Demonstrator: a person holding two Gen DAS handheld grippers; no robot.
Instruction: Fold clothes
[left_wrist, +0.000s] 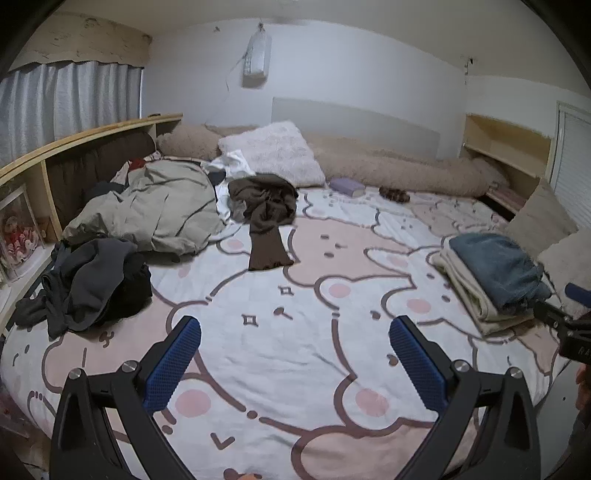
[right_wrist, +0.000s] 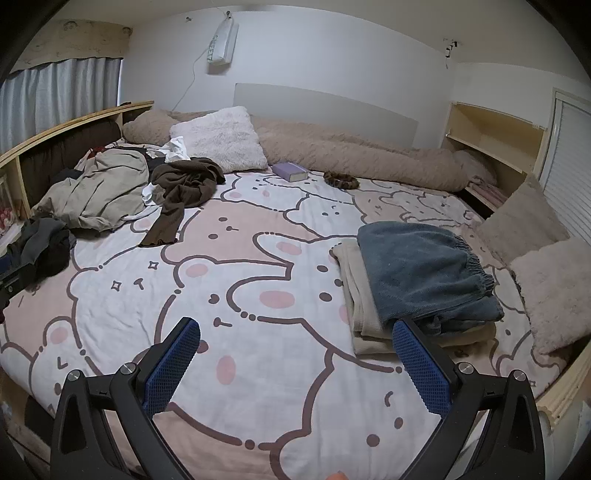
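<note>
Two grippers hang over the bed, each spread wide with nothing between its blue, dimpled pads: the left gripper (left_wrist: 294, 334) and the right gripper (right_wrist: 296, 334). The bedsheet (left_wrist: 295, 369) is smooth cotton printed with pink and white cartoon bears outlined in brown. A brown ribbed sweater (left_wrist: 264, 210) lies crumpled near the fluffy white pillow (left_wrist: 275, 151), one sleeve stretched flat toward the foot of the bed, its long axis running head to foot. Beside it sit a rumpled beige garment (left_wrist: 155, 206) and a dark grey heap (left_wrist: 85, 280). On the right side, a folded blue fleece piece (right_wrist: 424, 273) with a gathered elastic edge rests on folded cream knitwear (right_wrist: 360, 306). Only the left wrist view catches the other gripper's black frame at its right edge; only the right wrist view shows the stack's elastic hem and the bed's wooden edge.
</note>
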